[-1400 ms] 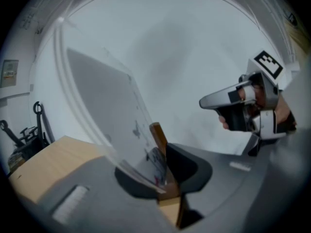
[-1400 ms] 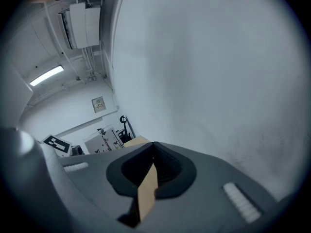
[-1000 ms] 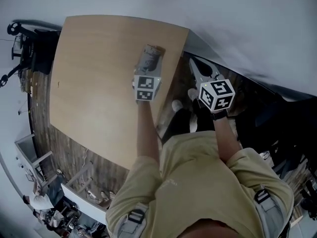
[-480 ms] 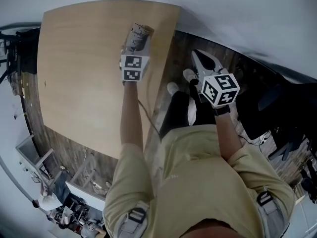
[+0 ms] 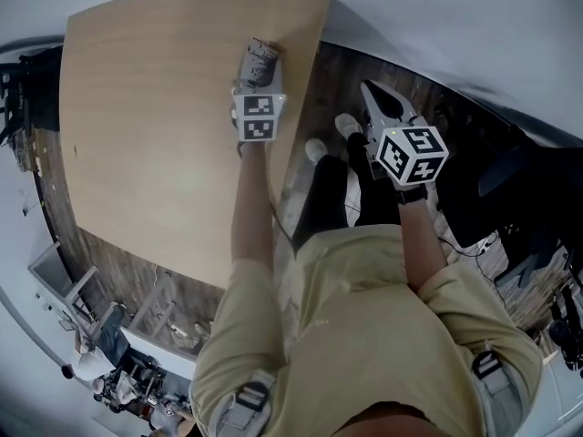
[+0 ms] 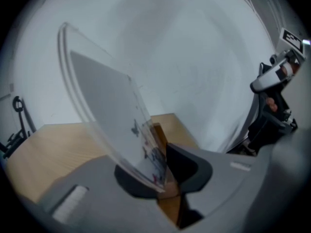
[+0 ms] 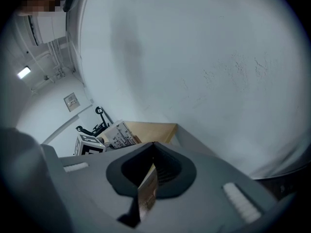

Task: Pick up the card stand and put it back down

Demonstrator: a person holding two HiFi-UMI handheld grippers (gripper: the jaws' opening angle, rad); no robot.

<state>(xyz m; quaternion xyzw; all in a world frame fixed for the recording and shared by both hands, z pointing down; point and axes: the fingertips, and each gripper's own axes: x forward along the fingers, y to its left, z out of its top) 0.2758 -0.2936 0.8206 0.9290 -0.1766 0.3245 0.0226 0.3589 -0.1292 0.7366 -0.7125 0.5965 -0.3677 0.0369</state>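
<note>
Card stand, print blurred, pinched in left claw.

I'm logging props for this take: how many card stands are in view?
1. The clear card stand is clamped in the jaws of the left gripper, over the table near its right edge. No other shows, though the person hides part of the scene.

Clear card stand; pale wooden table; yellow shirt.
</note>
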